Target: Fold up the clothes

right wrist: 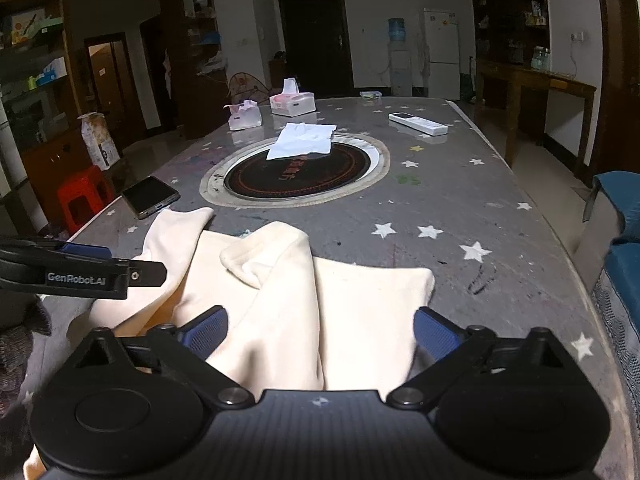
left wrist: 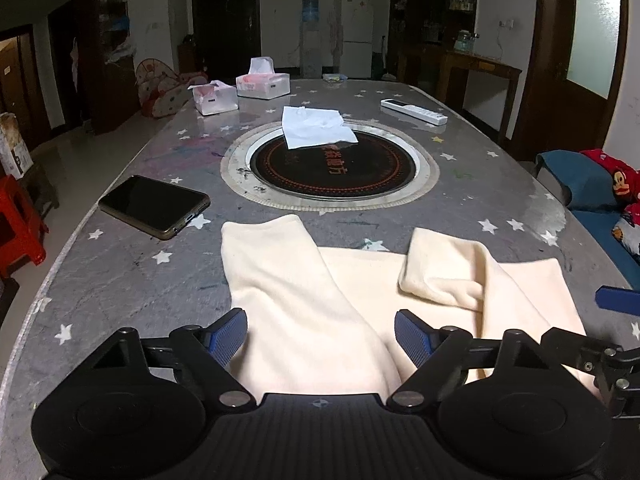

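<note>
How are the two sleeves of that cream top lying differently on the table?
The left sleeve lies flat and straight, its cuff pointing toward the phone. The right sleeve is bunched and doubled over, its cuff rumpled into a raised fold. The left sleeve reaches farther up the table than the right sleeve. Both are the same cream fabric, folded in over the body of the top.

We count one cream garment (left wrist: 304,304), two tissue boxes (left wrist: 263,85) (left wrist: 215,98), one phone (left wrist: 154,206), one remote (left wrist: 414,111), one white cloth (left wrist: 314,127), two grippers (left wrist: 320,334) (right wrist: 320,332)
</note>
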A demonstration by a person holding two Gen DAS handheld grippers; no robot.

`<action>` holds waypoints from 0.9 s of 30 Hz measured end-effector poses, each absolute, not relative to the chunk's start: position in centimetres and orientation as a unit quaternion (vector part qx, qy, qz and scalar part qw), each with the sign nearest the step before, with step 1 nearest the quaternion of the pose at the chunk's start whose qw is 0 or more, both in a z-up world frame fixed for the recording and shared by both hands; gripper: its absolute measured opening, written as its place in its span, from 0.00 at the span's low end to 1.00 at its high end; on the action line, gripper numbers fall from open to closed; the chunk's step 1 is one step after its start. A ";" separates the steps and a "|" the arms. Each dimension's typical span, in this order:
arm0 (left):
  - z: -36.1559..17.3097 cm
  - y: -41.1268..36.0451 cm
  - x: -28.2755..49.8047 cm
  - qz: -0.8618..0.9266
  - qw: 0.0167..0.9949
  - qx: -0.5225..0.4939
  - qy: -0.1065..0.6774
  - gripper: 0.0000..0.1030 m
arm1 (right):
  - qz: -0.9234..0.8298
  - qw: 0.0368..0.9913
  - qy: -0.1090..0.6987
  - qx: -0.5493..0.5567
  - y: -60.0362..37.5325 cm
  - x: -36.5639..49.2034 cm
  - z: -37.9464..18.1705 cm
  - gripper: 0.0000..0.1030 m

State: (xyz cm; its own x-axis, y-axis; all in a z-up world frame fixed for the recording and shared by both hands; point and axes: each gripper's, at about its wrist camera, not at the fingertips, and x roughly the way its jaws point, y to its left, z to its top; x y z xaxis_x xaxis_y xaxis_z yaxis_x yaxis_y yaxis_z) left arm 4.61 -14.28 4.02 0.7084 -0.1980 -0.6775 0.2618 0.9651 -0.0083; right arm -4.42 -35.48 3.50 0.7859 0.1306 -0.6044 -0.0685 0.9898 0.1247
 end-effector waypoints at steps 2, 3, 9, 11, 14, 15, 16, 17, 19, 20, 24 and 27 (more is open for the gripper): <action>3.8 -14.5 5.3 -0.121 0.922 0.047 0.365 0.80 | 0.057 0.942 0.328 0.051 -35.5 -3.6 3.3 0.88; 3.6 -14.7 5.7 -0.120 0.921 0.048 0.367 0.80 | 0.059 0.940 0.330 0.053 -35.5 -3.2 3.2 0.85; 2.4 -15.1 8.1 -0.111 0.913 0.052 0.389 0.72 | 0.076 0.936 0.339 0.054 -35.4 -0.6 2.8 0.75; 2.0 -15.0 8.6 -0.105 0.911 0.054 0.395 0.67 | 0.082 0.934 0.344 0.055 -35.4 0.4 2.6 0.68; 1.8 -14.8 9.0 -0.105 0.913 0.061 0.390 0.61 | 0.092 0.928 0.355 0.059 -35.5 1.8 2.1 0.61; 1.8 -14.7 9.1 -0.105 0.913 0.062 0.389 0.56 | 0.097 0.926 0.360 0.062 -35.5 2.3 1.9 0.57; 1.8 -14.5 9.1 -0.106 0.914 0.062 0.388 0.54 | 0.102 0.924 0.363 0.065 -35.5 2.6 1.7 0.53; 1.9 -14.4 9.2 -0.107 0.914 0.061 0.386 0.47 | 0.106 0.922 0.365 0.066 -35.4 2.8 1.6 0.52; 2.0 -14.0 9.3 -0.109 0.915 0.058 0.383 0.34 | 0.116 0.920 0.367 0.067 -35.2 3.0 1.3 0.45; 2.0 -13.7 9.3 -0.111 0.916 0.055 0.382 0.28 | 0.119 0.920 0.368 0.066 -35.0 3.0 1.3 0.42; 2.5 -13.1 9.1 -0.118 0.918 0.037 0.377 0.11 | 0.134 0.917 0.368 0.074 -35.0 2.9 1.3 0.16; 3.0 -12.5 8.7 -0.120 0.921 0.027 0.370 0.08 | 0.133 0.921 0.359 0.075 -35.1 2.2 1.7 0.10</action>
